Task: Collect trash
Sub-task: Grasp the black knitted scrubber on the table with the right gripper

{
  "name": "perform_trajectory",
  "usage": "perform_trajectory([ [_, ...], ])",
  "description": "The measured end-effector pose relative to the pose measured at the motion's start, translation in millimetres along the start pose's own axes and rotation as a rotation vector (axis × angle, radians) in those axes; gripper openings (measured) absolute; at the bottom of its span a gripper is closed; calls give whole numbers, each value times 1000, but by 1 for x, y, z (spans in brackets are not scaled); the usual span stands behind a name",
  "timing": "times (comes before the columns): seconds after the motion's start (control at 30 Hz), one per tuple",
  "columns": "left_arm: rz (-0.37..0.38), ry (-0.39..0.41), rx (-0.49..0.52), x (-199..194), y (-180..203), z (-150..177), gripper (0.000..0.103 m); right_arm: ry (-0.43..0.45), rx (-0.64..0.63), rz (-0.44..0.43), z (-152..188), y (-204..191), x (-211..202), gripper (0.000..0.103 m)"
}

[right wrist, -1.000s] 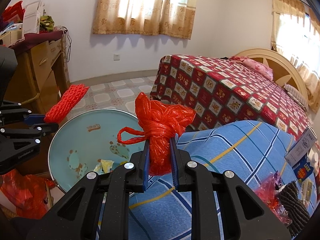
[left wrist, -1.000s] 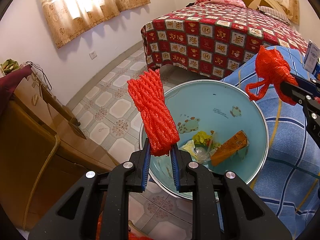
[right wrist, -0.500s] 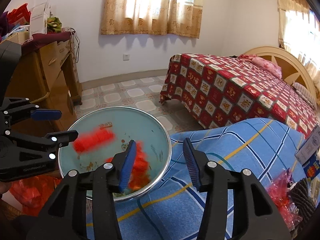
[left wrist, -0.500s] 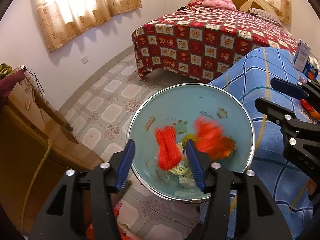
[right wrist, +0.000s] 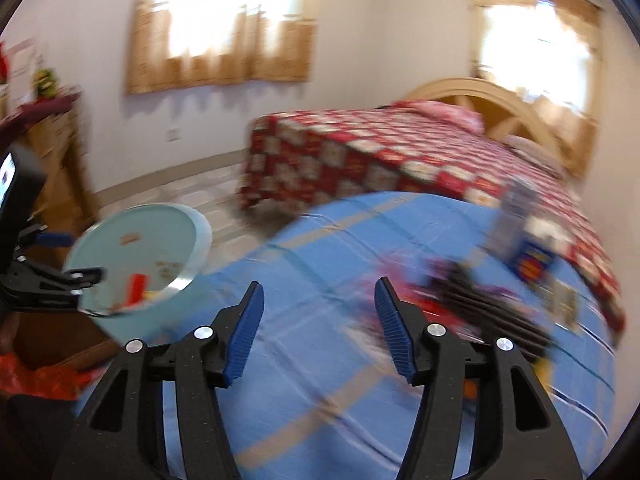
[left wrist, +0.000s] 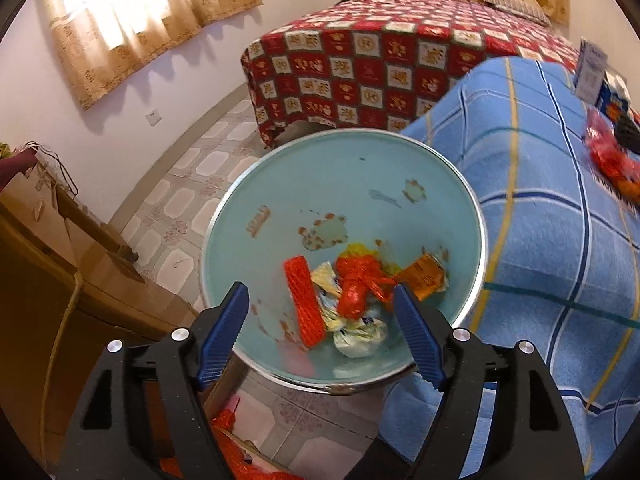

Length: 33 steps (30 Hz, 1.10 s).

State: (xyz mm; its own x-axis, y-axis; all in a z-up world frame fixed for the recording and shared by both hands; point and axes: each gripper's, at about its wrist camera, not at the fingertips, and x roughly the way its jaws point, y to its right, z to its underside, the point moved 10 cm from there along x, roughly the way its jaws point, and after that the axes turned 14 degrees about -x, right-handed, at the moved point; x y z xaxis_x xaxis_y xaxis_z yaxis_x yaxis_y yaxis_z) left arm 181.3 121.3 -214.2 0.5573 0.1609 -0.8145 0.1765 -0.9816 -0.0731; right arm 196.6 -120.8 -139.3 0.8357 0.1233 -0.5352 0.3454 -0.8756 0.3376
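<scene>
Red foam-net sleeve (left wrist: 305,300) + knotted red plastic bag (left wrist: 356,284) lie in pale-blue round bin w/ metal rim (left wrist: 280,184), among crumpled wrappers; left gripper (left wrist: 320,328) above bin, jaws opening, empty; right gripper (right wrist: 318,328) over blue plaid blanket (right wrist: 320,380), jaws opening, empty, view blurred

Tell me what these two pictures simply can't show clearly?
- Dark and red clutter on the blue checked blanket: right wrist view, motion blur smears it past naming.
- Bottom of the pale blue round bin: left wrist view, the red mesh sleeve and knotted red plastic bag cover it.
- Red plastic on the floor: both views, cut off by gripper bodies.
</scene>
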Motion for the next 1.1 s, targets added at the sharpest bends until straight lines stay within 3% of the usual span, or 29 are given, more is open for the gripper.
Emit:
perform_trajectory([
  [0.07, -4, -5, 10, 2, 5, 3, 78, -6, 39, 91, 15, 38, -13, 63],
  [0.2, -11, 4, 31, 1, 15, 5, 78, -31, 124, 190, 39, 96, -22, 71],
  [0.37, -11, 8, 45, -1, 29, 1, 78, -102, 132, 153, 60, 111, 2, 71],
  [0.43, -1, 12, 51, -4, 36, -1, 78, -117, 140, 113, 68, 110, 8, 51],
  [0.47, 2, 16, 54, -6, 39, -2, 78, -127, 145, 87, 72, 109, 10, 29],
  [0.53, 9, 31, 65, -11, 46, -4, 78, -127, 135, 70, 73, 106, 10, 22],
  [0.73, 49, 72, 100, -32, 77, -10, 79, -31, 186, 65, 63, 104, -25, 21],
  [0.87, 86, 81, 125, -42, 110, -10, 79, 6, 234, 122, 62, 119, -51, 21],
  [1.1, 199, 97, 131, -71, 191, -14, 84, -33, 334, 227, 111, 157, -81, 21],
])
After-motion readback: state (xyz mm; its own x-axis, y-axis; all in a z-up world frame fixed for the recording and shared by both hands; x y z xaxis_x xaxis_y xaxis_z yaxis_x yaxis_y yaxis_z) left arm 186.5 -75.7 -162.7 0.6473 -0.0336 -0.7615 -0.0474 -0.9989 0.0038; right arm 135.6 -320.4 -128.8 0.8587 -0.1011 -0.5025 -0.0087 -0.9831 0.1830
